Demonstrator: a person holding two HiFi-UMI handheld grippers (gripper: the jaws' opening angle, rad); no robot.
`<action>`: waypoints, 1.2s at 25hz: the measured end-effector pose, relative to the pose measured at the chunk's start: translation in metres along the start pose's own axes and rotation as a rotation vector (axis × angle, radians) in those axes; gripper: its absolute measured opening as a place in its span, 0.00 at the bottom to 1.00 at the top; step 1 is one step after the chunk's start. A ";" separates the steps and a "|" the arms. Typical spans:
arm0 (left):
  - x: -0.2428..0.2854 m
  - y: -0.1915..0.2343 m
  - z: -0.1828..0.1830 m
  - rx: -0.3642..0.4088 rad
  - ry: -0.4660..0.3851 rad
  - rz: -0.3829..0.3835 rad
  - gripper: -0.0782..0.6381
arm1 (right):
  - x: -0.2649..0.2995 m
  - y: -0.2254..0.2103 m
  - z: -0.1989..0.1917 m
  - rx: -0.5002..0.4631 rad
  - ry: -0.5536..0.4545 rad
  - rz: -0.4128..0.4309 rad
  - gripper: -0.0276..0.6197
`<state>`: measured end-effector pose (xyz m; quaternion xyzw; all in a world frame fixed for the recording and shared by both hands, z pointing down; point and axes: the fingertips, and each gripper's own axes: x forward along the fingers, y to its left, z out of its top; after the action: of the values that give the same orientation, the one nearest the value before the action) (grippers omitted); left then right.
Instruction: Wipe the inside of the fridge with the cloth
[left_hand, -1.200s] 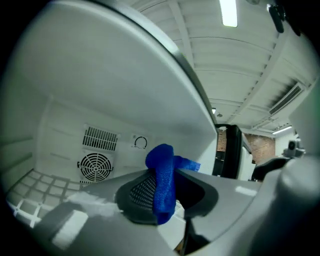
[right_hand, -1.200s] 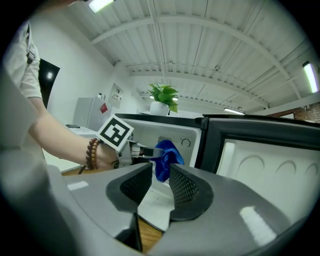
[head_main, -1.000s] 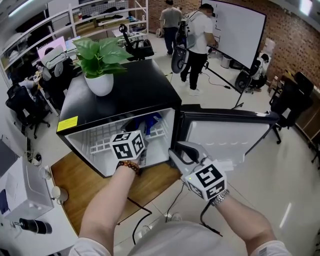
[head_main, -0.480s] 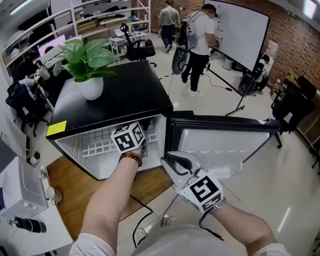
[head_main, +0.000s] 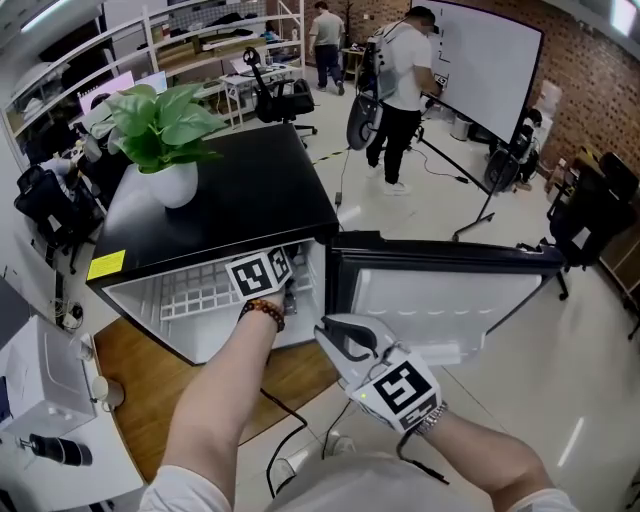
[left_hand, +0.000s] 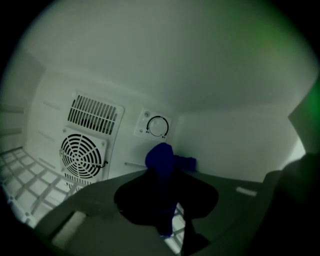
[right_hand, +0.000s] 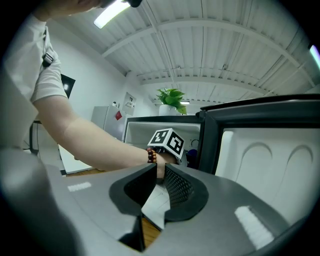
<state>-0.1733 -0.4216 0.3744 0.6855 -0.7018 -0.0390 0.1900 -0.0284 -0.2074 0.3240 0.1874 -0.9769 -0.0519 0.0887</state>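
Open office with a brick wall, a whiteboard (head_main: 485, 60), desks and chairs; two people (head_main: 400, 70) stand well beyond the jaws. A black mini fridge (head_main: 230, 195) sits on a wooden board (head_main: 150, 375) on the floor. A potted plant (head_main: 160, 135) stands on the fridge's top. The fridge door (head_main: 440, 290) is swung fully open, out ahead of the right jaws.

Left gripper (left_hand: 162, 175): reached into the fridge cavity, only its marker cube showing in the head view. Its jaws are clamped on the blue cloth (left_hand: 159, 154). The cloth bunches out past the jaw tips toward the back corner of the cavity. Whether it touches the back wall cannot be told. Beyond the tips, just above the cloth, is a round control dial (left_hand: 157, 126). Left of the tips is a fan grille (left_hand: 82, 152) on the back wall. Below and left of the jaws is a white wire shelf (left_hand: 20, 175).

Right gripper (right_hand: 159, 167): outside the fridge, in front of its opening at the hinge side. Its jaws have just been closing and now stand nearly together with a slim gap. Nothing is between them. Straight past their tips are the left forearm and the left gripper's marker cube.
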 end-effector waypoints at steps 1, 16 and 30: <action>0.000 -0.006 0.002 0.005 -0.006 -0.018 0.24 | 0.000 0.000 0.000 0.004 0.000 0.003 0.12; -0.015 -0.040 -0.001 0.024 -0.006 -0.194 0.22 | -0.002 0.007 -0.004 0.020 -0.003 -0.006 0.12; -0.053 -0.063 -0.019 0.060 0.034 -0.290 0.22 | -0.006 0.027 0.007 0.024 -0.016 -0.037 0.12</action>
<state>-0.1077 -0.3696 0.3611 0.7855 -0.5930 -0.0332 0.1738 -0.0336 -0.1797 0.3203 0.2060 -0.9745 -0.0434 0.0774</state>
